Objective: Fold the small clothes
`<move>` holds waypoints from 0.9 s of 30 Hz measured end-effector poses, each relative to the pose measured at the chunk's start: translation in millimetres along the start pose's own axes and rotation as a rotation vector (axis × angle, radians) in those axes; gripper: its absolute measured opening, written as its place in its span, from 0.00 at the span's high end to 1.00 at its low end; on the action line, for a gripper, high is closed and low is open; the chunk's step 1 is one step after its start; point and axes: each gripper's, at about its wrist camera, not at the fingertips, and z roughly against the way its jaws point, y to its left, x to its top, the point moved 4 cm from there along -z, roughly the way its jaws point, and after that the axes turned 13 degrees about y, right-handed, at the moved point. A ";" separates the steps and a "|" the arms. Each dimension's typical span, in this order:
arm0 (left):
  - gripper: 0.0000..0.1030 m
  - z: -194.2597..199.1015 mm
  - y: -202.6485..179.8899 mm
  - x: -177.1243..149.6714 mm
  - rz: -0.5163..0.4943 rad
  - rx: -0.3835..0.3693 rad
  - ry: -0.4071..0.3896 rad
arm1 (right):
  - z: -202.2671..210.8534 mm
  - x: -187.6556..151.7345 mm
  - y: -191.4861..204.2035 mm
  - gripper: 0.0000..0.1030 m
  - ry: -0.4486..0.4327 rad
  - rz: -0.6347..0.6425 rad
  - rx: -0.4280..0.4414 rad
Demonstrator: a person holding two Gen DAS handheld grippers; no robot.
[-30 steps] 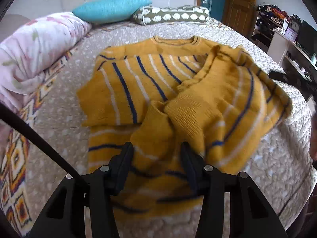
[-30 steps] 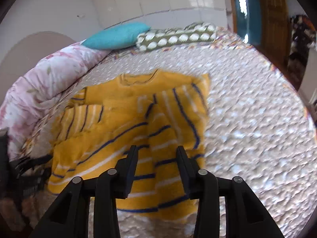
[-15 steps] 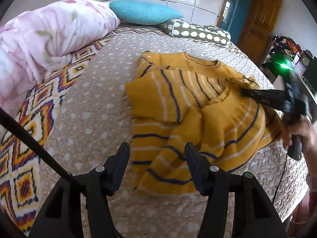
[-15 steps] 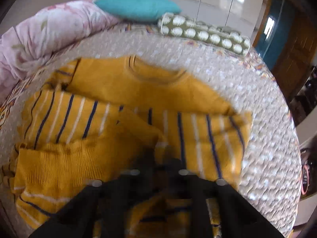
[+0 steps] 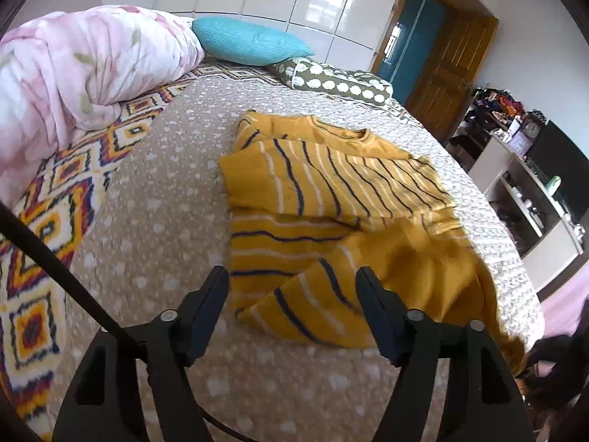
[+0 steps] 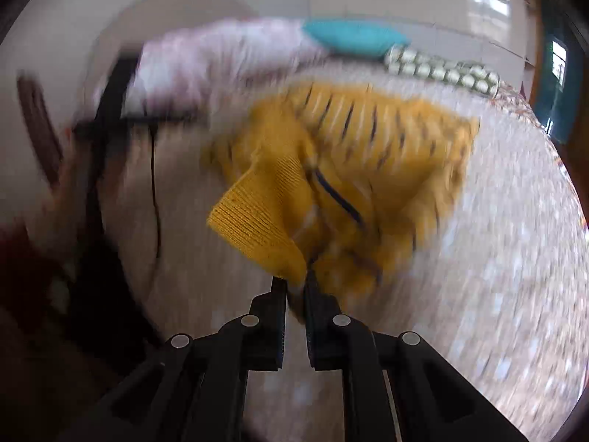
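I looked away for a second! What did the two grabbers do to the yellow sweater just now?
The right gripper closed its jaws on the sweater's ribbed edge and is pulling it up and sideways. The left gripper has just been opening its jaws, nothing between them, and drew back. The turquoise pillow, spotted bolster and pink duvet stayed put.

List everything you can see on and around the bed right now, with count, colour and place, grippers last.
sweater: one, mustard yellow with navy and white stripes, partly folded mid-bed
bedspread: one, beige with white flecks, patterned border at the left edge
duvet: one, pink floral, bundled at the bed's left
pillow: one, turquoise, at the head
bolster: one, olive with white spots, beside the pillow
door: one, brown wood, far right
shelves: cluttered, white, right of the bed
left gripper: black, jaws have just been opening, nothing gripped, over the sweater's near edge
right gripper: black, shut on the sweater's ribbed hem
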 end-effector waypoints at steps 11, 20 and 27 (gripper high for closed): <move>0.23 -9.0 -47.9 -29.4 -0.194 -0.027 0.054 | -15.2 -19.5 -32.8 0.90 -0.056 -0.198 0.094; 0.23 -73.7 -106.0 -20.6 -0.466 -0.083 0.247 | -15.0 -27.0 -36.4 0.89 -0.063 -0.248 0.131; 0.91 -77.6 -122.6 -39.4 -0.560 0.021 0.257 | -15.8 -27.0 -37.5 0.89 -0.063 -0.263 0.142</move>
